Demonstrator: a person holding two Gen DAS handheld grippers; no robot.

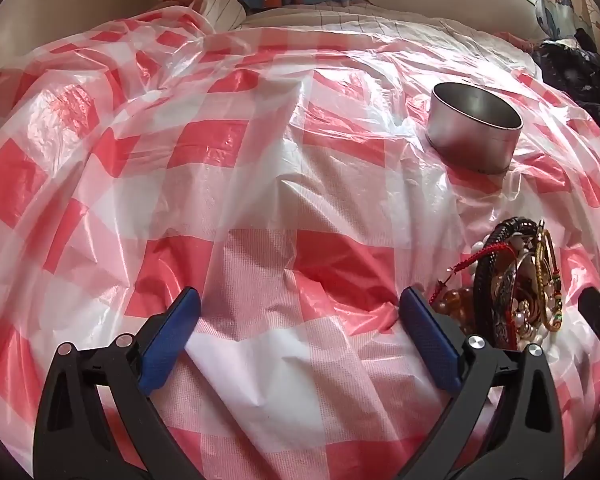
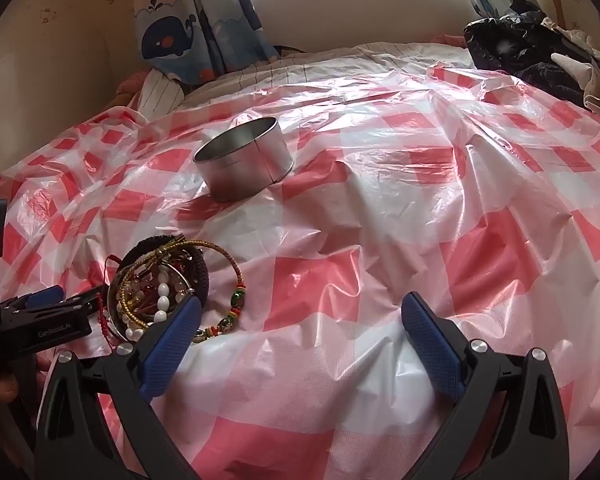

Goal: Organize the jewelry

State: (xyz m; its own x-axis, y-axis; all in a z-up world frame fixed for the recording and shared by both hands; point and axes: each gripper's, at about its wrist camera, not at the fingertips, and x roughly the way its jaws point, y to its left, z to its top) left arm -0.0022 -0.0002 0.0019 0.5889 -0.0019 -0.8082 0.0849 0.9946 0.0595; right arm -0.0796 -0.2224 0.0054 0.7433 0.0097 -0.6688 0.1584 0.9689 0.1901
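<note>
Both tools, left tool (image 1: 300,308) and right tool (image 2: 302,312), gape wide and empty; the jewelry pile (image 2: 164,288) lies untouched on the bed, tin (image 2: 244,160) apparently empty.

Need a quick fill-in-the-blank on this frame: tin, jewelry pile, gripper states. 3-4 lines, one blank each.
1. The round metal tin stands upright and its inside looks ____.
2. The jewelry pile lies ____ the tin, on the checkered plastic sheet.
3. The left gripper and right gripper both have their jaws ____.
4. In the right wrist view, the pile sits beside the gripper's ____ finger.

Missing words: empty; outside; open; left
</note>
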